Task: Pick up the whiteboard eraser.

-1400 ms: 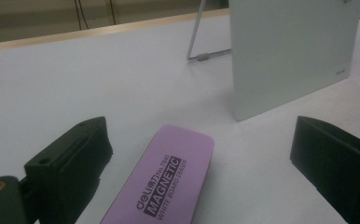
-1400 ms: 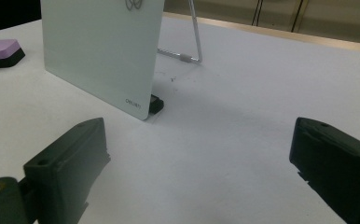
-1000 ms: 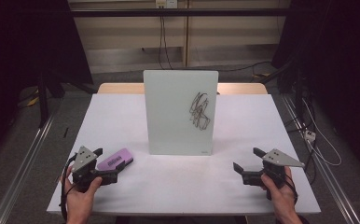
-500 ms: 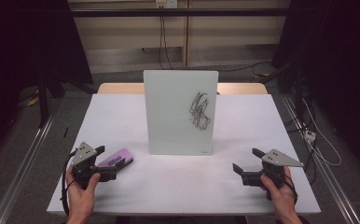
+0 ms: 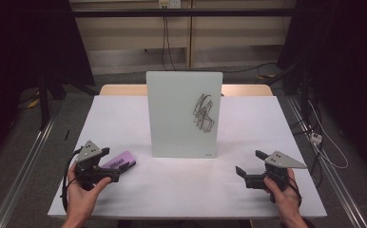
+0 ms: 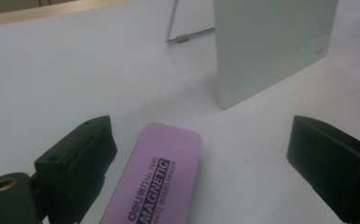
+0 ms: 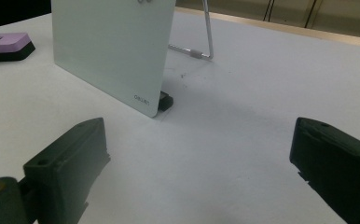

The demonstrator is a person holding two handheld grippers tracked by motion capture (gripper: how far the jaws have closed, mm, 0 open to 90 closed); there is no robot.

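we see one flat lilac magnetic whiteboard eraser (image 6: pixel 157 179) lying on the white worktop (image 5: pixel 181 185) between the spread jaws of our left tongs (image 5: pixel 111 165), untouched. one upright white glass board (image 5: pixel 184 114) with a dark scribble stands just behind it. our right tongs (image 5: pixel 249 170), one of two, gape empty, well apart.

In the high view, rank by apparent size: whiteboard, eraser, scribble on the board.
1. Whiteboard, by far the largest.
2. and 3. Scribble and eraser look about alike; the eraser lies nearer the camera, so I won't rank them.
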